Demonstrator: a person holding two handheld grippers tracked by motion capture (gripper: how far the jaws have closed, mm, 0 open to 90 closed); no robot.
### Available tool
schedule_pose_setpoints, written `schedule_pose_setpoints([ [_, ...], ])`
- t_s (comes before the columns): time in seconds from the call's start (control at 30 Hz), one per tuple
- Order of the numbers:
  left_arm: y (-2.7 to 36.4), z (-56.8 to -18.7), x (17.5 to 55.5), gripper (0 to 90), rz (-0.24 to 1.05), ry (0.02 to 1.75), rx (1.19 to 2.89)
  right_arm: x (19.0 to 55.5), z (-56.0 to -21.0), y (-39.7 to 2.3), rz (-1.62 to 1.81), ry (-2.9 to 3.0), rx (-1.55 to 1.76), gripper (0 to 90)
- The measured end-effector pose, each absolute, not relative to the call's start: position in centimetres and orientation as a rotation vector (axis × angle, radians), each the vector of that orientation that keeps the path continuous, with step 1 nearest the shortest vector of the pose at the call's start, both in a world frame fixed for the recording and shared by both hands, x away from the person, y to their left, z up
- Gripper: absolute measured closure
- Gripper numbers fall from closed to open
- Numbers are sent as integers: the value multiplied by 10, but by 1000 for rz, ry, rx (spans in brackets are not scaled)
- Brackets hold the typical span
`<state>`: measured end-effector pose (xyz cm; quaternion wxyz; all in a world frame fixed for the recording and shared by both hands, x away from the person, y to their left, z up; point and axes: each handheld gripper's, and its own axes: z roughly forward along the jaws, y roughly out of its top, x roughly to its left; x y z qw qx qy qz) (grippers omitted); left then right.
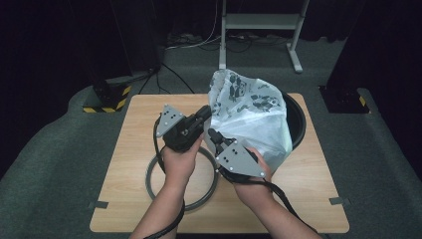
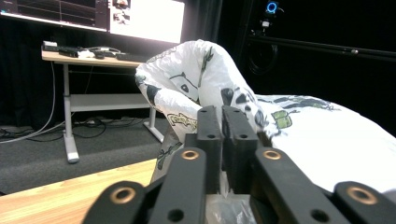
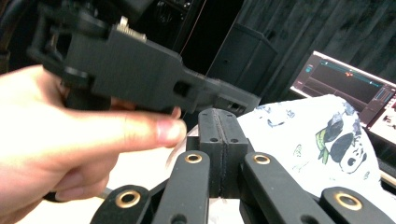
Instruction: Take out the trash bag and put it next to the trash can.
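One white plastic bag [image 1: 251, 117] with panda prints is the thing in work here. It stands puffed up on the far right part of the wooden table [image 1: 124, 199], and it seems to sit in or over a black bin [image 1: 297, 122], whose dark rim shows behind and to the right of it. The near left edge of the bag is where both tools meet.

The left gripper [image 1: 205, 115] points toward this edge. In the left gripper view its jaws stand almost together, with only a thin gap, and a bit of the film [image 2: 219, 205] seems to be caught low between them, so it looks clamped on the bag. The right gripper [image 1: 214, 134] comes just beside it, lower on the same edge. In the right gripper view its jaws are pressed fully together; a little film shows under them, but whether it is pinched there cannot be told.

A grey ring [image 1: 149, 180] lies flat on the table near the person, partly under the left hand [image 1: 178, 162].

The step in hand is probably the opening or fitting of the bag mouth at the bin. The next move likely needs a sure hold by both tools on two layers of the film, then a gentle pull apart, because thin plastic slips and tears easily.
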<state>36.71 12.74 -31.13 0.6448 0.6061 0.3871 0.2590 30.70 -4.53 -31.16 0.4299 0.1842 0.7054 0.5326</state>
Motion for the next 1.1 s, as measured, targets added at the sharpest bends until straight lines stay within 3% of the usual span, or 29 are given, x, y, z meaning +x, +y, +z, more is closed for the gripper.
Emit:
schedule_pose_setpoints([
  [0.1, 130, -308, 365, 803, 577, 867, 1358, 306, -315, -44, 1313, 1759, 446, 900],
  [0.37, 132, -286, 365, 445, 587, 826, 1374, 306, -316, -43, 1300, 1759, 434, 900],
  [0.5, 124, -281, 368, 392, 600, 855, 1456, 305, -317, -43, 1301, 1754, 423, 900],
  [0.67, 122, -282, 384, 333, 448, 934, 1517, 305, -318, -43, 1289, 1756, 415, 900],
  [0.8, 123, -281, 393, 351, 367, 968, 1524, 304, -319, -43, 1289, 1759, 402, 900],
  [1.1, 125, -288, 407, 694, 267, 980, 1558, 301, -319, -45, 1294, 1750, 396, 900],
])
